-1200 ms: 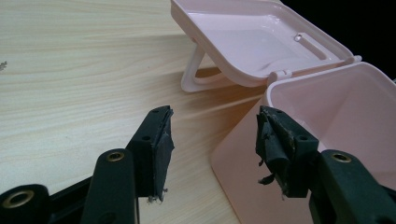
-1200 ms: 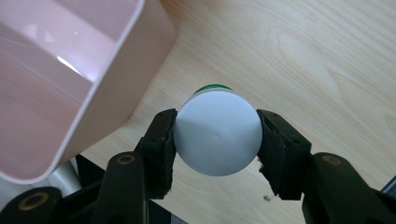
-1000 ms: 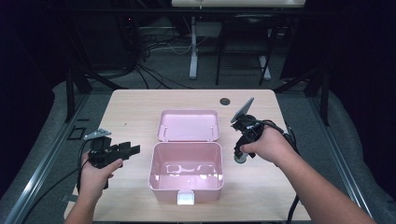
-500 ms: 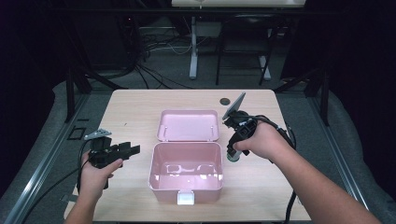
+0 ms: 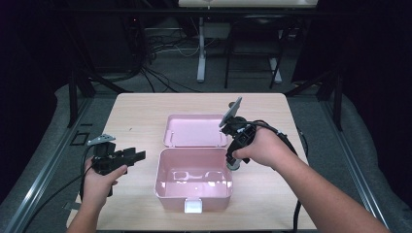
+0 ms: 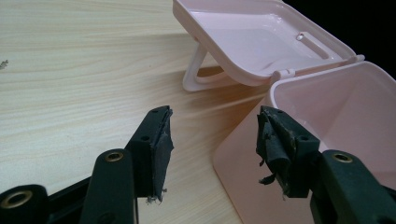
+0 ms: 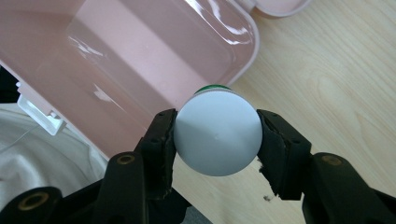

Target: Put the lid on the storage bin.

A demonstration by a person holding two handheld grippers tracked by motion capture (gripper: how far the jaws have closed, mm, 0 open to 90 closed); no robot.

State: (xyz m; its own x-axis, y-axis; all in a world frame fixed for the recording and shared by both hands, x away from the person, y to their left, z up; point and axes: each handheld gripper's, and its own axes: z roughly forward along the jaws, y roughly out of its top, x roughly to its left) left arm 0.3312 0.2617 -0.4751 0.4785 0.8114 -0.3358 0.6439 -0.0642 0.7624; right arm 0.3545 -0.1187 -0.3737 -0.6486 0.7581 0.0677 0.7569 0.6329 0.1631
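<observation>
The right gripper [image 7: 215, 140] is clamping a white round-ended container with a green band [image 7: 217, 133] end-on, its long axis pointing down beside the open pink plastic box [image 5: 194, 182]. The left gripper [image 6: 212, 140] is gaping empty by the box's corner.

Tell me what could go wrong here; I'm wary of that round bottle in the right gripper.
The white-bottomed bottle is pinched only across its round sides by the right gripper, so it could slip or twist. Carried low beside the pink box, it might clip the rim. The left gripper hangs open, not steadying the box.
</observation>
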